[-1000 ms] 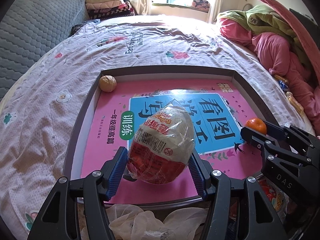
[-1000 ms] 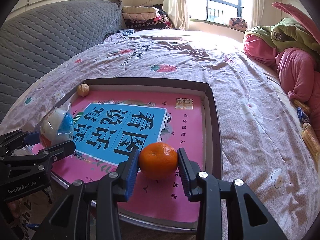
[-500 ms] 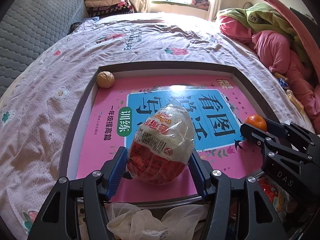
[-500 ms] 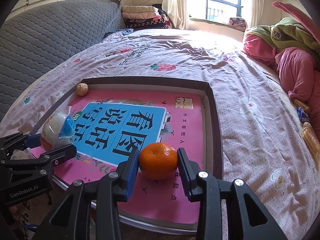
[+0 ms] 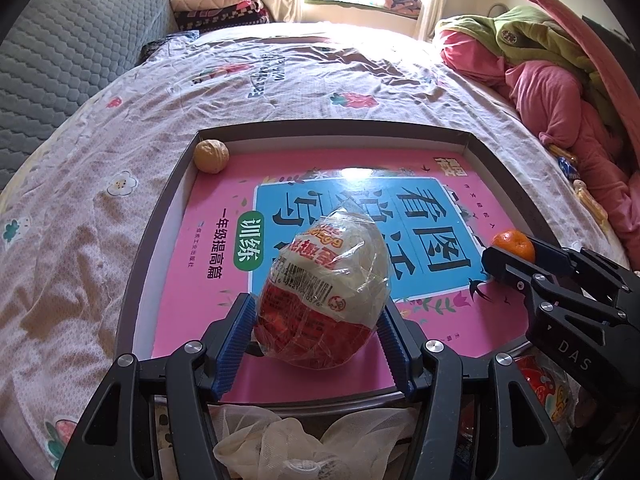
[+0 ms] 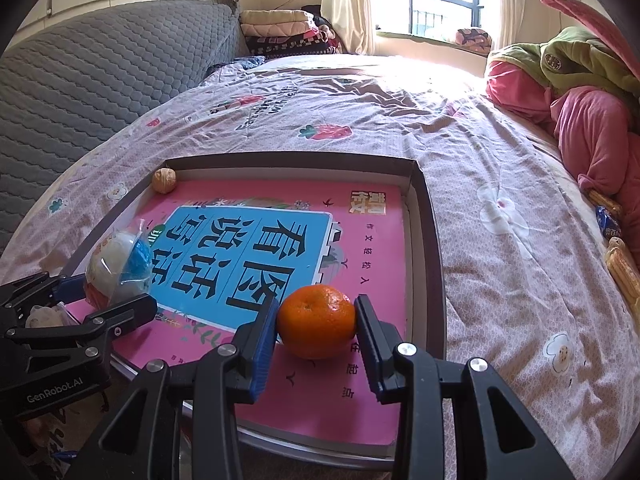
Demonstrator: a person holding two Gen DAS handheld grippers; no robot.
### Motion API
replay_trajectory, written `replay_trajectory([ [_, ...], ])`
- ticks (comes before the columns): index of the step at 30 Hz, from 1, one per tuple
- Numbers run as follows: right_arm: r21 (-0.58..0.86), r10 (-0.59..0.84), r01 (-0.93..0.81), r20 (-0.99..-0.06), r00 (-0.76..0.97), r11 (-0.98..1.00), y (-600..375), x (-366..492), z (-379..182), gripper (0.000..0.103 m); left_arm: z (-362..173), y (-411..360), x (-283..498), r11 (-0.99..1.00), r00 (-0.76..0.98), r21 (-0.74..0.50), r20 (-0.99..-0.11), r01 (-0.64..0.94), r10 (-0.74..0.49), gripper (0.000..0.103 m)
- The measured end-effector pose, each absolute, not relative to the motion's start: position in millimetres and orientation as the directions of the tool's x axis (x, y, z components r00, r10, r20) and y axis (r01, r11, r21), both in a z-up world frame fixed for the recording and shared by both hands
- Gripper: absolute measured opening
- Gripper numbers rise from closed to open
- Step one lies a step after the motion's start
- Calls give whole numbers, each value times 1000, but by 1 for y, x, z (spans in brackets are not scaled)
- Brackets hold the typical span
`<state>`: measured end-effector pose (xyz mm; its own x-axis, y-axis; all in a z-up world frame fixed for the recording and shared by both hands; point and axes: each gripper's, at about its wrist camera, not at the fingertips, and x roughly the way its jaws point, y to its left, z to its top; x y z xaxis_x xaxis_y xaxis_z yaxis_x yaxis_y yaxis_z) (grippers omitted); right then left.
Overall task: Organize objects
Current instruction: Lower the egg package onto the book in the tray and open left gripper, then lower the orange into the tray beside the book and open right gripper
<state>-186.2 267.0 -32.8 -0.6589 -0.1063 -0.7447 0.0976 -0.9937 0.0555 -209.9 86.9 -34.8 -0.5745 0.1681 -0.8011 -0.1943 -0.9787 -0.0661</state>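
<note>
My left gripper [image 5: 316,336] is shut on a plastic-wrapped egg-shaped toy [image 5: 324,292], red and white, held just over the near edge of the pink book [image 5: 200,280]. The book lies inside a shallow dark-rimmed box lid [image 5: 136,272] on the bed. My right gripper [image 6: 316,332] is shut on an orange tangerine [image 6: 316,320] above the book's near right part [image 6: 372,248]. A walnut [image 5: 211,156] rests in the tray's far left corner. From the right wrist view the egg toy [image 6: 116,268] and left gripper [image 6: 104,304] appear at left; the tangerine [image 5: 514,243] shows at right in the left view.
The tray sits on a flowered bedsheet [image 5: 312,72]. Pink and green bedding [image 5: 560,92] is piled at right, a grey quilted headboard [image 6: 92,76] at left. White netting [image 5: 280,440] and snack packets [image 5: 548,384] lie below the tray's near edge. Wrapped snacks [image 6: 620,268] lie at the bed's right side.
The view of the tray in the left wrist frames shifted slightly; both grippers keep their holds and their places over the book.
</note>
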Motion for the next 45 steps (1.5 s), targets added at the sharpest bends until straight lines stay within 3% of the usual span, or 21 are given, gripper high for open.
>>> replay_trajectory([
  [45,60,-104,87,-710,-697,-994,272,-179,-9,39,-14,82,-200,-984,-601,-83,-783,-156,161,67],
])
